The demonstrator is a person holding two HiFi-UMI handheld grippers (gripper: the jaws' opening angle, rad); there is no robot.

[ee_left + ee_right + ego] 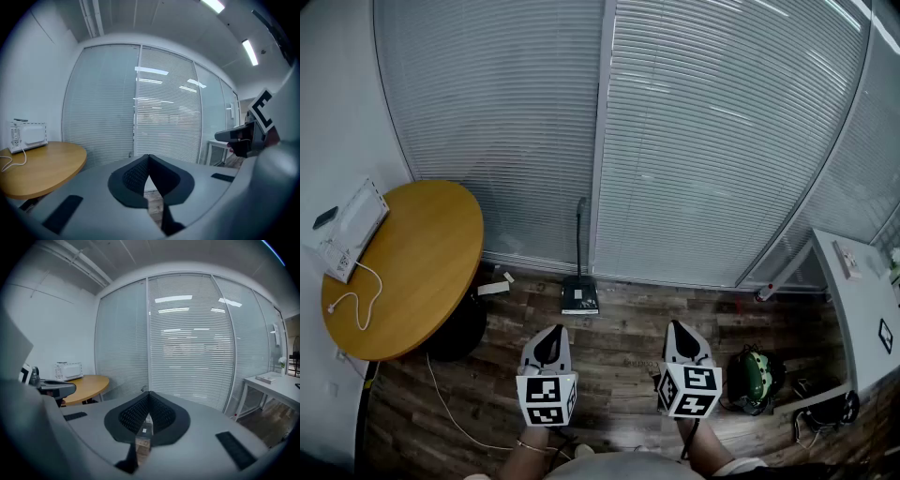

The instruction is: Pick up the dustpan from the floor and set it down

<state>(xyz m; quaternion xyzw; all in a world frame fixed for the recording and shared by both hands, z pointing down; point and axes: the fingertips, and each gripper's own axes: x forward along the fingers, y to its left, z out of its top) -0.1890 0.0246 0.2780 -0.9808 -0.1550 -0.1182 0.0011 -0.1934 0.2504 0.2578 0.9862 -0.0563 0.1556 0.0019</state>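
Dustpan (579, 298): we see it standing on the floor (628, 342) at the foot of the glass wall (712, 141). Its dark pan lies flat on the boards and its thin handle (581, 230) is upright, just beside the wall's white post (602, 141).
Left tongs (551, 341) (149, 158): pressed together at the tips with nothing between them. We hold them low, well short of the dustpan and a little to its left in the head view.
Right tongs (679, 336) (149, 395): pressed together as well and empty, level with the left pair and off to the dustpan's right.
Room ahead: open wooden floor runs from both tongs up to the dustpan.
Left edge: the round bench (422, 253) curves out over the floor with a dark base (459, 333) beneath it. A scrap of paper (494, 287) lies between that base and the dustpan.
On the round bench: a white appliance (352, 225) sits at the far rim by the wall, and its white cord (358, 300) trails over the top.
Right edge: a green and black object (755, 375) rests on the floor near the right tongs. Beyond it a white bench (862, 309) stands against the glass.
Back edge: blinds cover the glass wall, which closes the room directly behind the dustpan.
Near edge: a thin cable (450, 412) runs across the floor below the round bench toward us.
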